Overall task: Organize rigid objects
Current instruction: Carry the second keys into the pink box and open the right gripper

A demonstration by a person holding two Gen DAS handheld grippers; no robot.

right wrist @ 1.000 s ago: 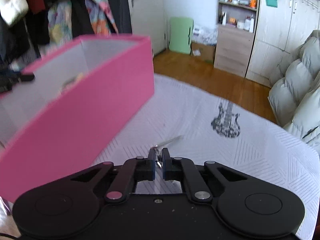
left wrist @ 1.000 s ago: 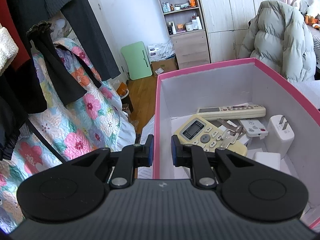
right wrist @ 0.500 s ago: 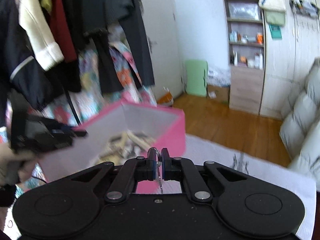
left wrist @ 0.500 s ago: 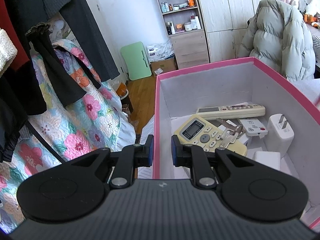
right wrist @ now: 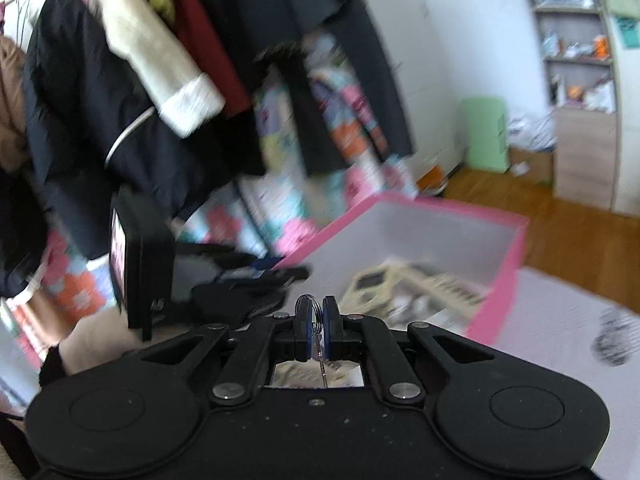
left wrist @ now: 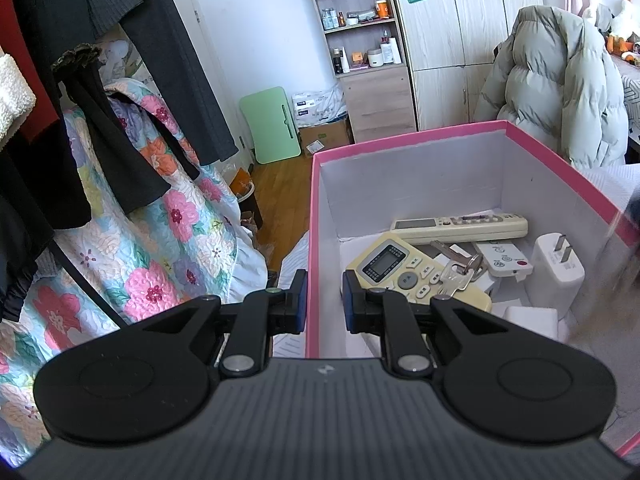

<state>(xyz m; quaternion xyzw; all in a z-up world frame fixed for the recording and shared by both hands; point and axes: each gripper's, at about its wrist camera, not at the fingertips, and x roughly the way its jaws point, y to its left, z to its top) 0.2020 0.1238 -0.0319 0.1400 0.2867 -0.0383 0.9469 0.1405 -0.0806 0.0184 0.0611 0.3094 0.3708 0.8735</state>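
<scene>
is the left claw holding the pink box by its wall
Yes, the left claw has one pad on each side of the pink box near wall, clamping it.

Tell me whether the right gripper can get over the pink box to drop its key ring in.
Probably yes. The right gripper is shut on the key ring and the pink box lies just ahead with its top open. The left gripper clamps only the near wall, so nothing seems to block the way.

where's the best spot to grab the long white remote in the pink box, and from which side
Grip the long white remote across its narrow width near the middle, coming straight down from above. It lies flat along the far wall of the pink box, so a side approach is walled off. Its bare middle is clear of the yellow remote and keys, leaving the tongs room, probably.
</scene>
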